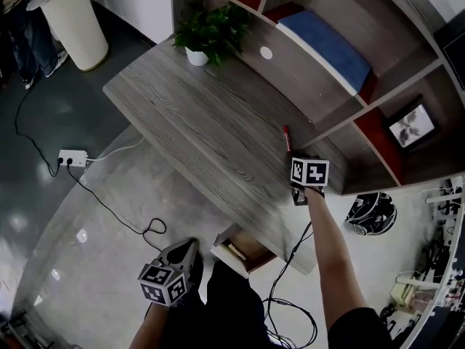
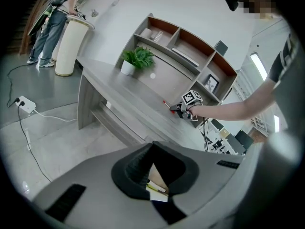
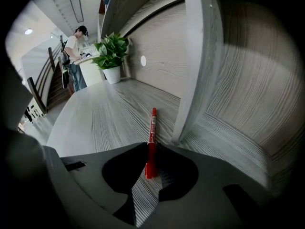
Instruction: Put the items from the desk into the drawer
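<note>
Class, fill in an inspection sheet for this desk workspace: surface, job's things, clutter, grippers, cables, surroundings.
Surface: grey wood-grain desk, no spills seen.
Job's things: red marker pen lying on the desk beside a shelf divider; open drawer under the desk front, pen-like items inside.
Clutter: green potted plant in a white pot at the desk's far end.
Grippers: right gripper, tongs closed on the red marker pen; left gripper, tongs together, empty, held low near the drawer.
Cables: black cable across the floor to a white power strip.
Surroundings: wooden shelf unit holding a blue pad and framed picture; white round stand; person beside it.
</note>
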Demonstrator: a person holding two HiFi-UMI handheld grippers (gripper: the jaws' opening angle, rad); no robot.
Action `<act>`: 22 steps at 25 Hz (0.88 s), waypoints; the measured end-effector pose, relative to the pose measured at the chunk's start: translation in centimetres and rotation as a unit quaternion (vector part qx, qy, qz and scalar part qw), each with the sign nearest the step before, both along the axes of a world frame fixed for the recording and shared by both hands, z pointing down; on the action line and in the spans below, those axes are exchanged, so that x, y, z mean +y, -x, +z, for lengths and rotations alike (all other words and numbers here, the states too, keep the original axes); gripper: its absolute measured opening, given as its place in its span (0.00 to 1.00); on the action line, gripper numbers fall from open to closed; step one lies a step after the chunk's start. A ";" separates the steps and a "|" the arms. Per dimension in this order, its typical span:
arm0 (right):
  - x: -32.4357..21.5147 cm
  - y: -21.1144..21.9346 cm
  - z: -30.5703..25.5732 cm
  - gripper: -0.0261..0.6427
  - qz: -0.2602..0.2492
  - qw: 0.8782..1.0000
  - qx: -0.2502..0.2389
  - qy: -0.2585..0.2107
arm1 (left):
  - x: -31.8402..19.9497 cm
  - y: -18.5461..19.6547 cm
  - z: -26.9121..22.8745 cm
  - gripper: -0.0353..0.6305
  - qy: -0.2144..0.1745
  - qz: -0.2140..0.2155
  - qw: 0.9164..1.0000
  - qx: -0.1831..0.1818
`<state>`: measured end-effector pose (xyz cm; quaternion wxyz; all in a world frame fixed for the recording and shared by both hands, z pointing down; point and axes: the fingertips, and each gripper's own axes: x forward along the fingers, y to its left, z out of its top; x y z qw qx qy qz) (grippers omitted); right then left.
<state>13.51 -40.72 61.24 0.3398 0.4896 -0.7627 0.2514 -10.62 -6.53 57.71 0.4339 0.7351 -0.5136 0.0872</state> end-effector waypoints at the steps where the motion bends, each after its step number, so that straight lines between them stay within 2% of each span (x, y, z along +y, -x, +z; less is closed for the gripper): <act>1: 0.0 0.0 0.0 0.14 -0.001 1.000 0.002 -0.001 | 0.2 0.0 0.1 0.09 0.001 0.002 1.000 -0.001; 8: 0.8 0.5 -0.7 0.13 -0.028 0.999 0.028 -0.017 | 0.8 1.0 -0.1 0.09 0.000 0.002 1.000 -0.005; 16: 3.8 1.9 -3.1 0.13 -0.018 0.999 -0.006 -0.037 | 1.1 1.2 -1.2 0.09 -0.018 0.025 1.000 -0.008; 22: 8.1 2.6 -4.2 0.13 -0.002 0.998 -0.038 -0.049 | 1.0 0.8 -2.3 0.09 -0.037 0.054 0.998 -0.007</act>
